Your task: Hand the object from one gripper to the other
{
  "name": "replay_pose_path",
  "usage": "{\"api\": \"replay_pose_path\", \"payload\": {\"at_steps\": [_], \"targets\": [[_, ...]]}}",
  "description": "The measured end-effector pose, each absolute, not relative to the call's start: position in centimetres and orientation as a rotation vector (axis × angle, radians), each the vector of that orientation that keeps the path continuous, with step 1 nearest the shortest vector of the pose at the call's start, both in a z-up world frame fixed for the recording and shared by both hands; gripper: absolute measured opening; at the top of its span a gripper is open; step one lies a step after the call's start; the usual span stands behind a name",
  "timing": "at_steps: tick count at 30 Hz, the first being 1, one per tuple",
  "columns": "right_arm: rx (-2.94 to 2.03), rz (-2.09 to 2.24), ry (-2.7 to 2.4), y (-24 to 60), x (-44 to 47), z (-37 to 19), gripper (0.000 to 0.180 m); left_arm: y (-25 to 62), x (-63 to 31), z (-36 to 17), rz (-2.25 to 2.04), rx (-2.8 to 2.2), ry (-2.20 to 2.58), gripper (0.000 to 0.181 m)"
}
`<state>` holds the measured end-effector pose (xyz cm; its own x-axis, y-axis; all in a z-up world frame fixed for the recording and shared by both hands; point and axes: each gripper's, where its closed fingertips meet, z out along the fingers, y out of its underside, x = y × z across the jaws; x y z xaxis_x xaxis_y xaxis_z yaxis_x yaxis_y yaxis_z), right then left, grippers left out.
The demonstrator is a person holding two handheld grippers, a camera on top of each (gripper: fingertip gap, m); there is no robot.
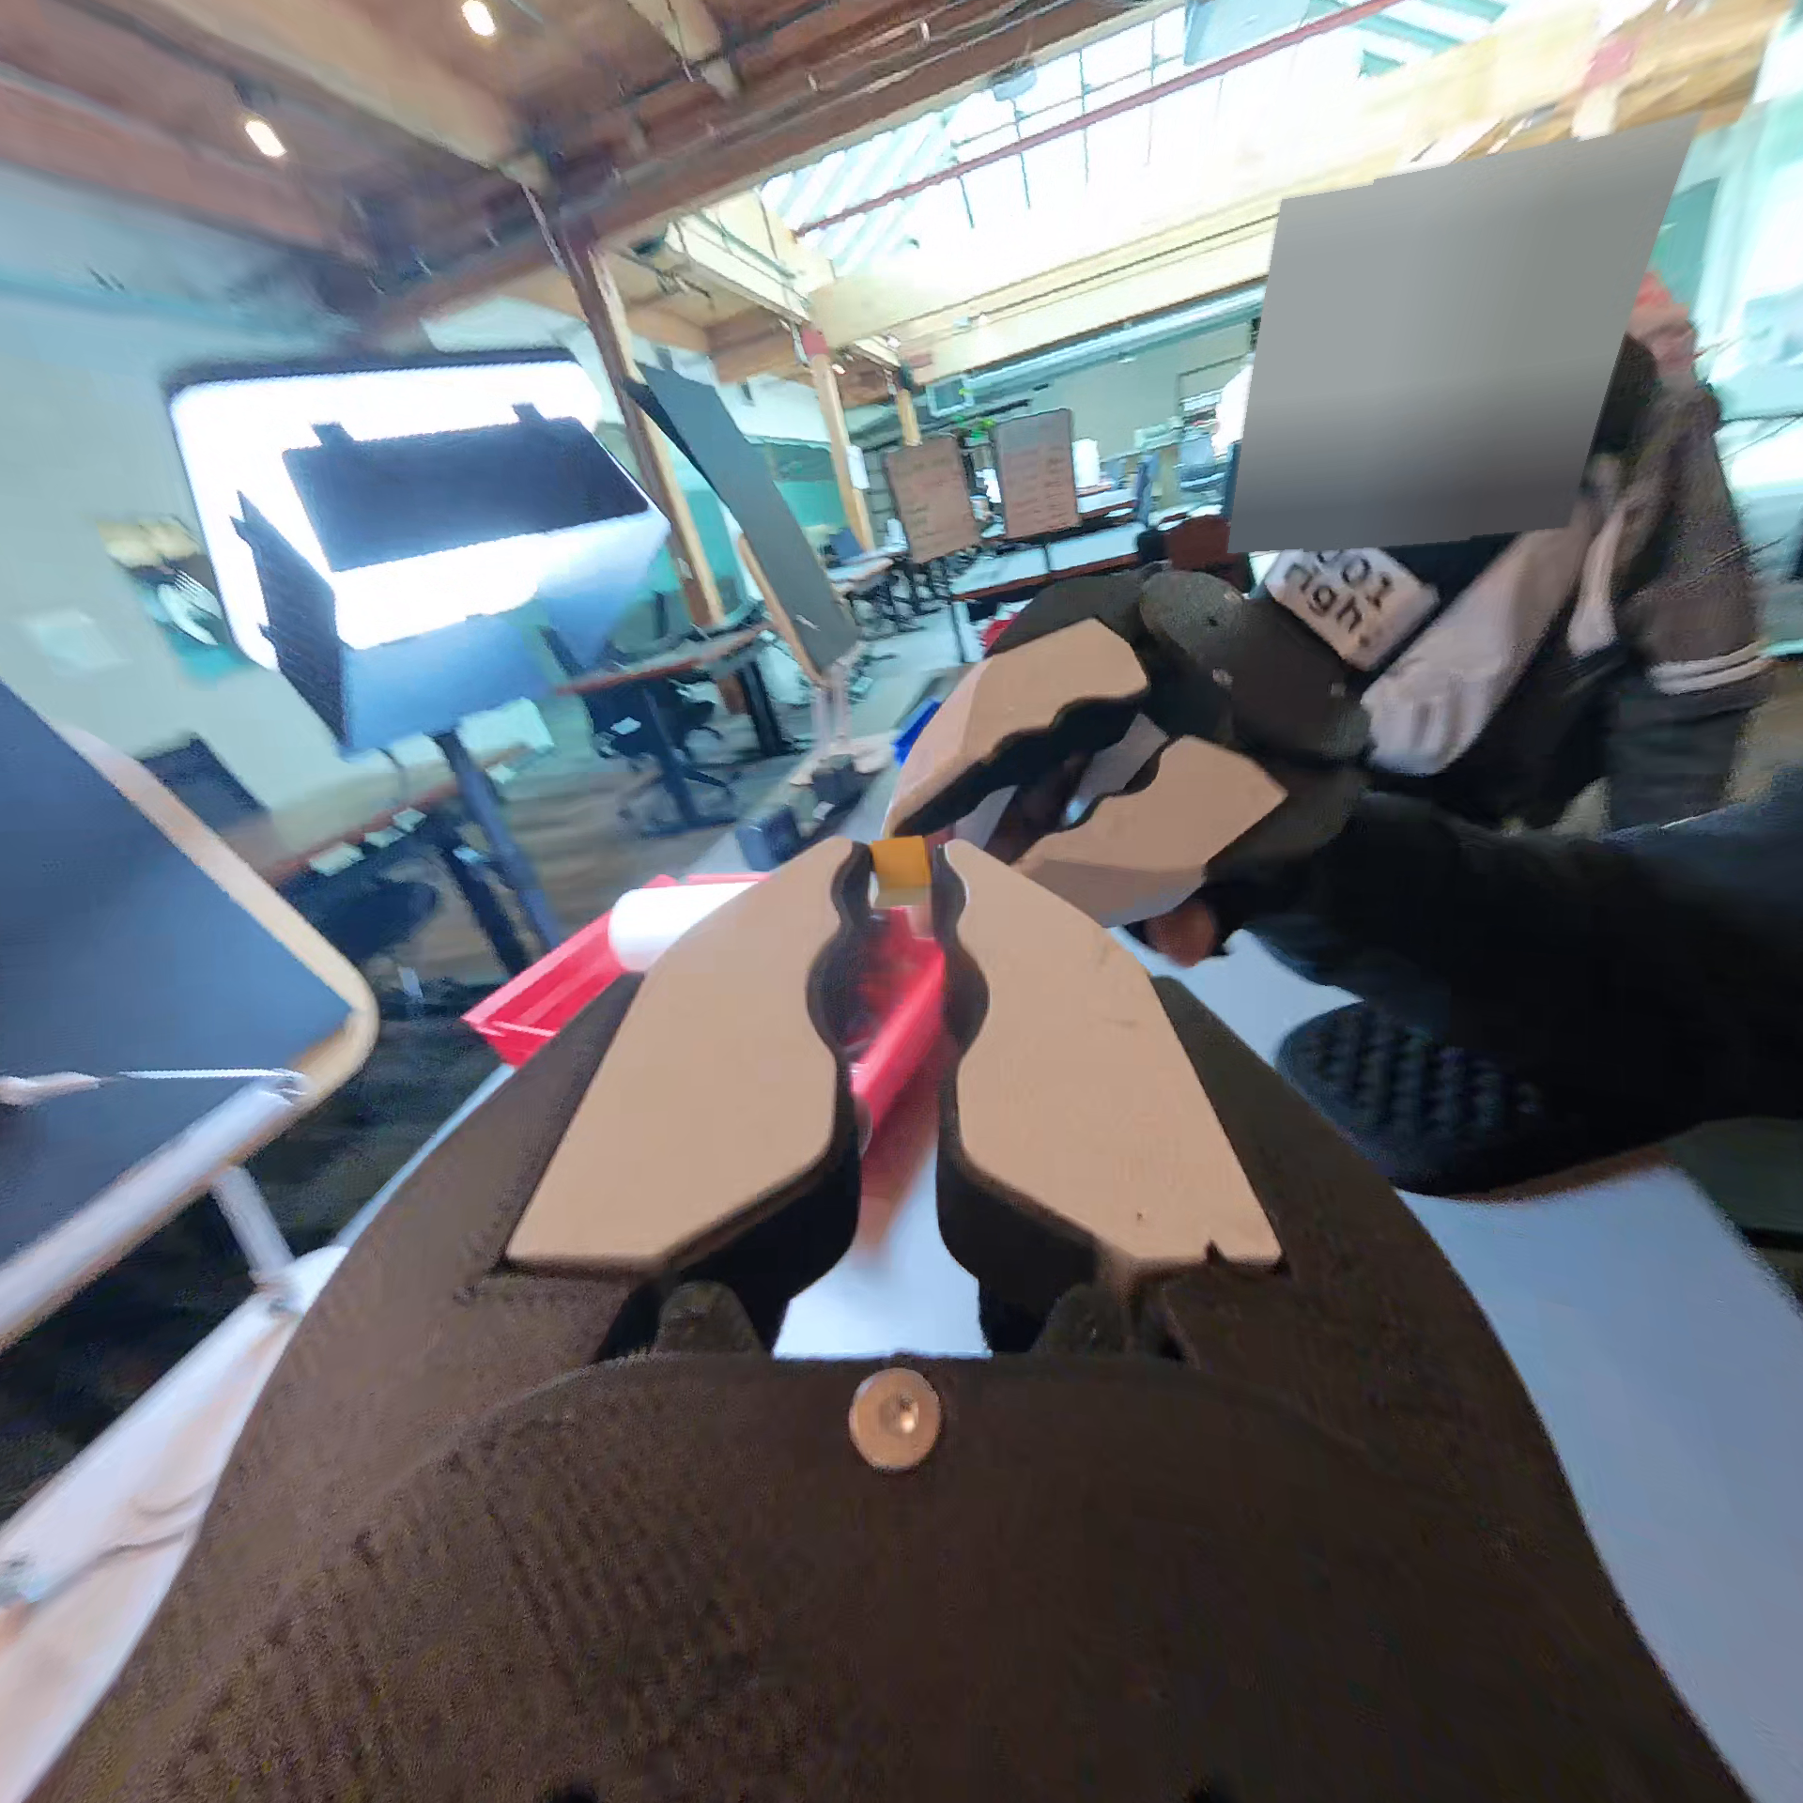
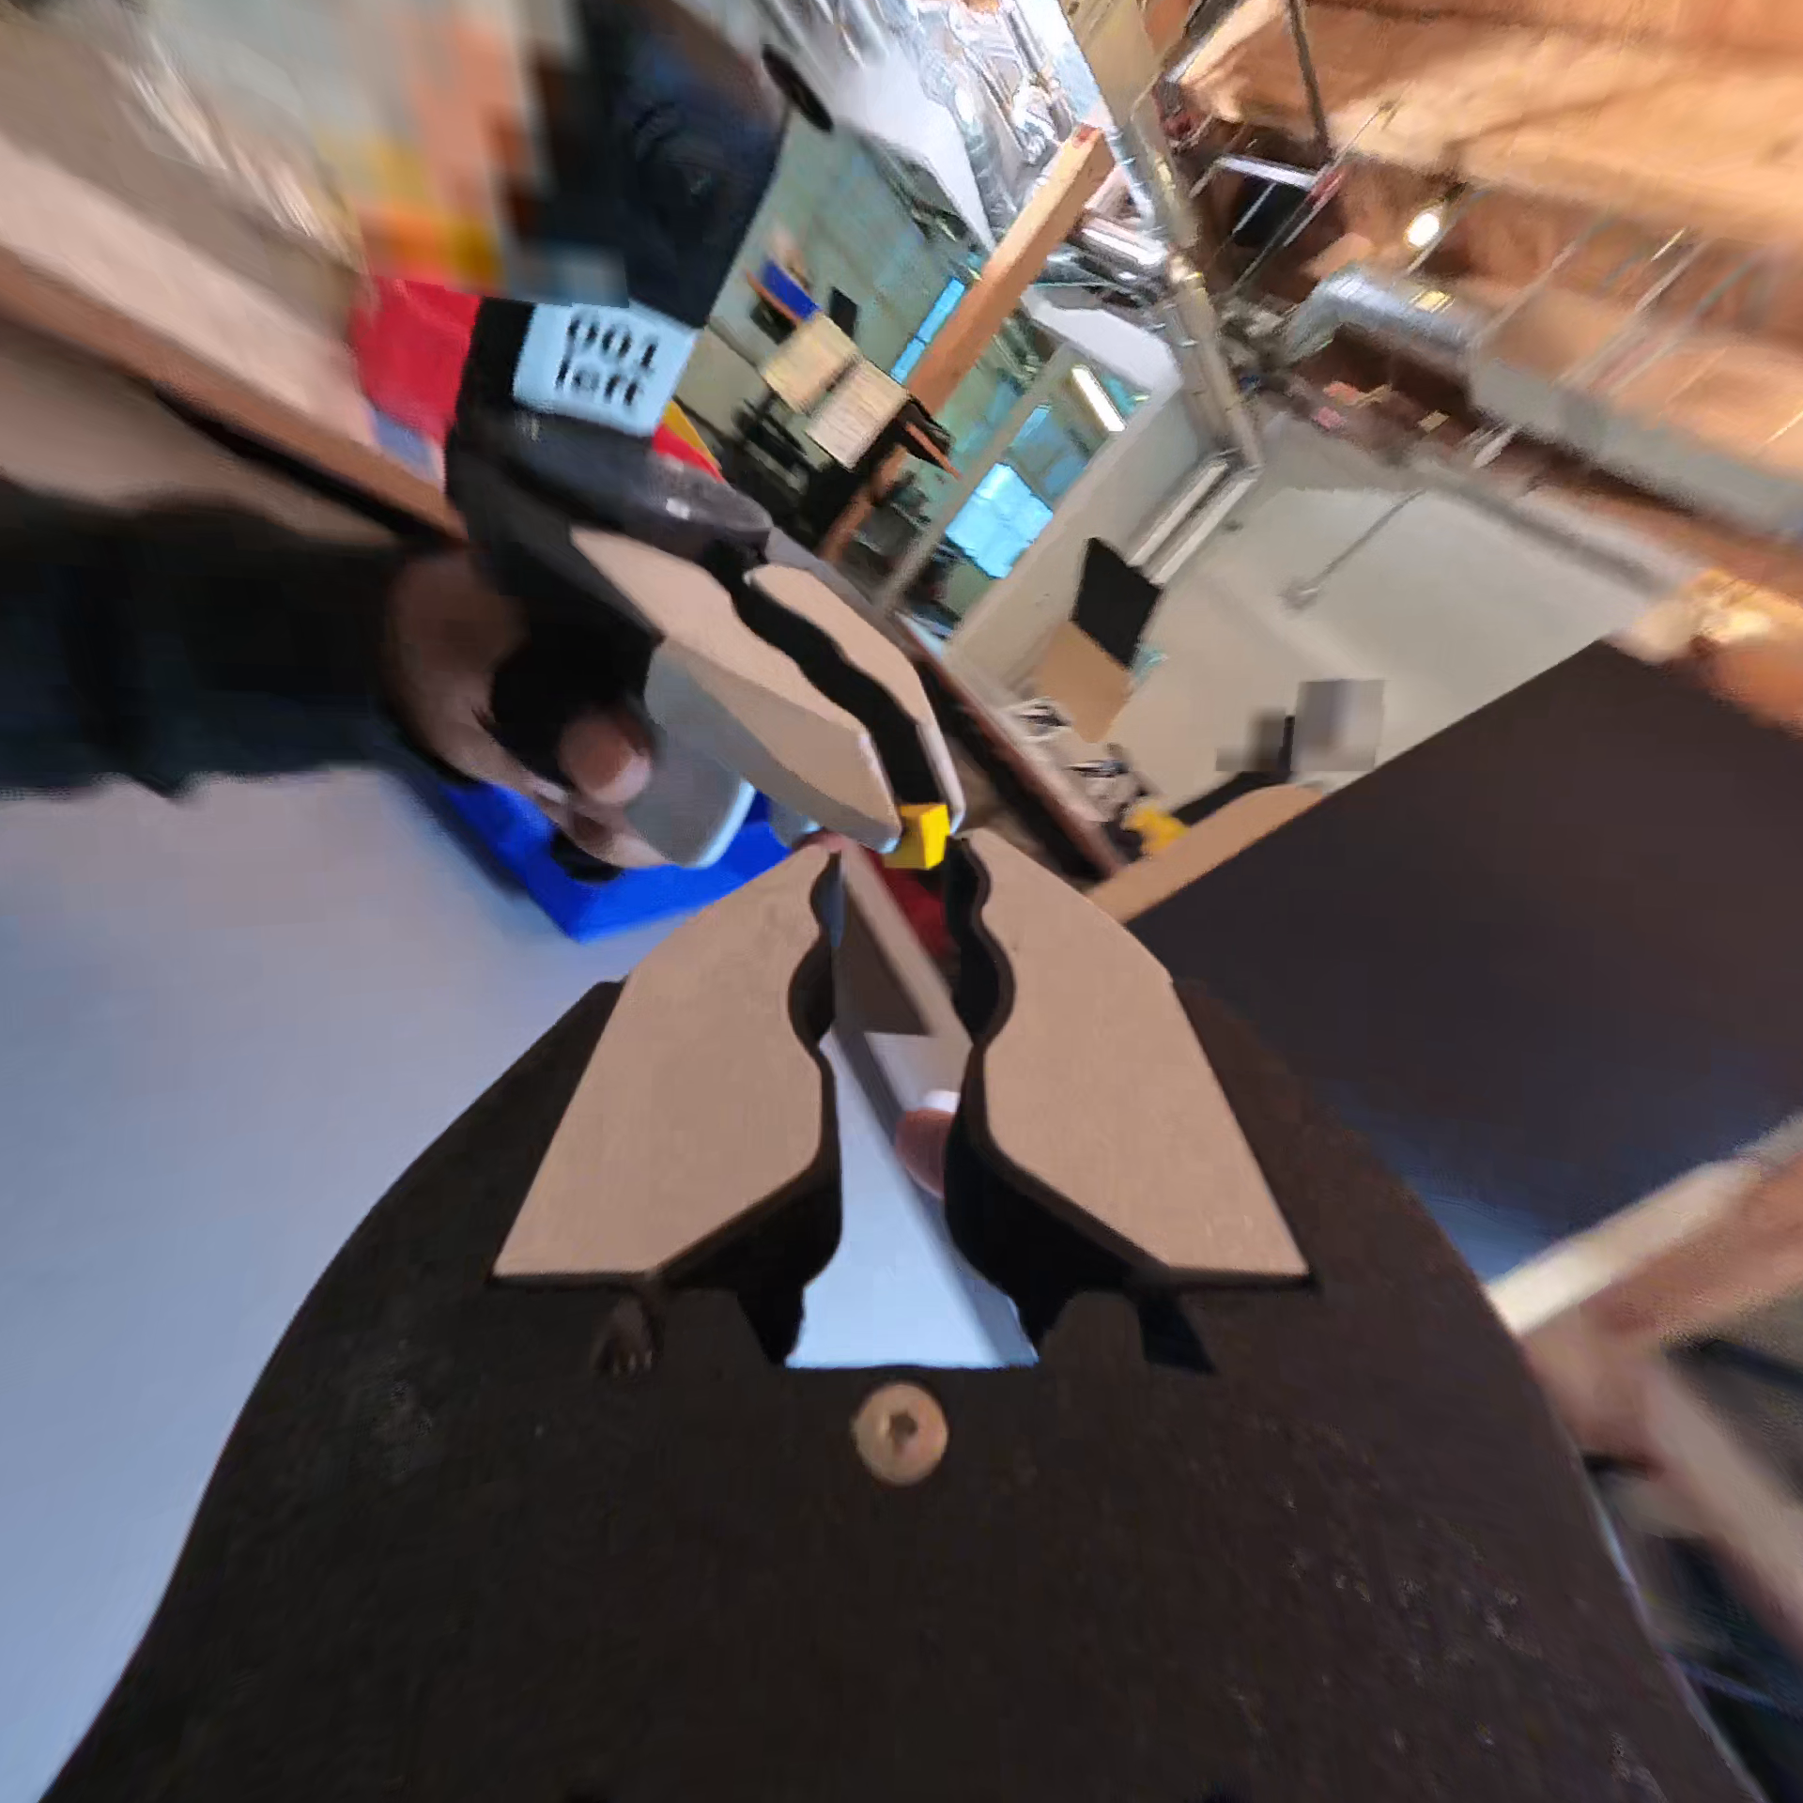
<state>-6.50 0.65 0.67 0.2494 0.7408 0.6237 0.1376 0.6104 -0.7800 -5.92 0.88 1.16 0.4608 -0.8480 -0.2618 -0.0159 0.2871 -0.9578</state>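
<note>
Though half hidden, yellow block [image 1: 899,862] between left hand-held gripper [image 1: 900,863] tips.

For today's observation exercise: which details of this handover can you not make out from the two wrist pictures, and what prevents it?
- Left wrist view: the yellow block shows one face only; the left claw fingertips cover its sides.
- Right wrist view: whether the right claw touches the block is unclear because of motion blur.
- Left wrist view: the red bin contents are hidden by the fingers.
</note>
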Motion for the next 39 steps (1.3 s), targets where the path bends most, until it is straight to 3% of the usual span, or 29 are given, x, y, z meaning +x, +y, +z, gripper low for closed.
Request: {"api": "replay_pose_path", "payload": {"at_steps": [7,15,24,30,39], "targets": [[-1.105,1.225,-1.133,0.4,-5.3,2.3,0.026,-0.2,-5.9,1.9,-0.272,-0.906,1.037,0.012],[-1.266,1.622,-1.183,-1.1,-5.9,1.0,0.014,-1.2,-4.7,1.0,-0.086,-0.777,1.139,0.011],[-1.283,1.850,-1.193,-2.1,-6.0,0.7,0.013,-2.0,-4.4,1.0,-0.050,-0.703,1.163,0.011],[-1.246,1.658,-1.165,-0.9,-5.9,0.9,0.012,-1.2,-4.9,1.1,-0.136,-0.774,1.119,0.011],[-0.997,0.724,-1.166,2.5,-4.8,1.7,0.012,1.5,-7.3,2.4,-0.769,-1.114,0.825,0.023]]}}
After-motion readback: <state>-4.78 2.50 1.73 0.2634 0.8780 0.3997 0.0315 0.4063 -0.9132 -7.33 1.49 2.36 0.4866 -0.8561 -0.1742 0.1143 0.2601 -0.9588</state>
